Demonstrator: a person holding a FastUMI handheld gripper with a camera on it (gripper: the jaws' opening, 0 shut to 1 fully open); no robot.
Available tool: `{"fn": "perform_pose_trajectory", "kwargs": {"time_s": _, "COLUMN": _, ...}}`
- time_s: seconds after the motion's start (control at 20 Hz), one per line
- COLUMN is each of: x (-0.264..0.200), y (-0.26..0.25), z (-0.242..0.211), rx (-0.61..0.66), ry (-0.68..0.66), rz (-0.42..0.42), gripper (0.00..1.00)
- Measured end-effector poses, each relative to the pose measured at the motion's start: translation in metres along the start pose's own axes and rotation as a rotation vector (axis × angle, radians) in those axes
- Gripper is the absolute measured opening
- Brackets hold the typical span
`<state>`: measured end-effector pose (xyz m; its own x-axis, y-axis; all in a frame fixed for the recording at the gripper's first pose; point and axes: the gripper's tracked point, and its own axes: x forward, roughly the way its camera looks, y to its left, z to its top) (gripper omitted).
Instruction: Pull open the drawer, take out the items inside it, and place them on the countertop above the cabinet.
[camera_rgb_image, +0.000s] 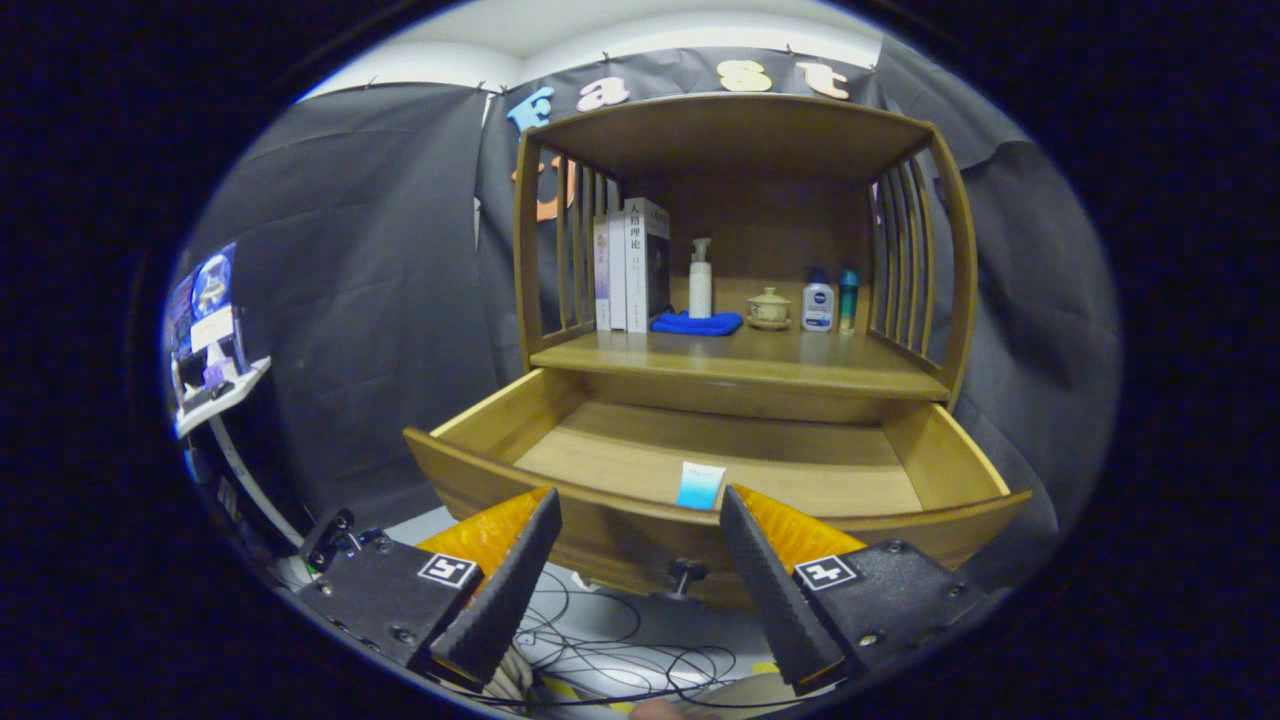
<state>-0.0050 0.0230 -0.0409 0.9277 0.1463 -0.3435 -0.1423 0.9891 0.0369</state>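
Observation:
The wooden cabinet's drawer (930, 455) stands pulled open just ahead of my fingers. Inside it, near the front wall, lies a small light-blue and white packet (699, 485). My gripper (640, 510) is open, its fingers spread on either side of the drawer's front and slightly below its rim, with nothing between them. The dark drawer knob (686, 573) shows on the front panel between the fingers. The countertop (740, 360) lies above the drawer.
On the countertop stand books (630, 265), a white pump bottle (700, 280), a blue cloth (697, 323), a small lidded cup (769, 307) and two small bottles (830, 300). Cables (620, 640) lie on the floor below. A desk with a screen (210, 330) stands to the left.

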Motion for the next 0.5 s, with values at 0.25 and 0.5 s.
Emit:
{"fn": "perform_pose_trajectory", "kwargs": {"time_s": 0.25, "x": 0.031, "y": -0.007, "z": 0.016, "rx": 0.084, "ry": 0.157, "rz": 0.06, "gripper": 1.0}}
{"fn": "perform_pose_trajectory", "kwargs": {"time_s": 0.5, "x": 0.066, "y": -0.023, "z": 0.017, "rx": 0.083, "ry": 0.346, "rz": 0.006, "gripper": 0.99}}
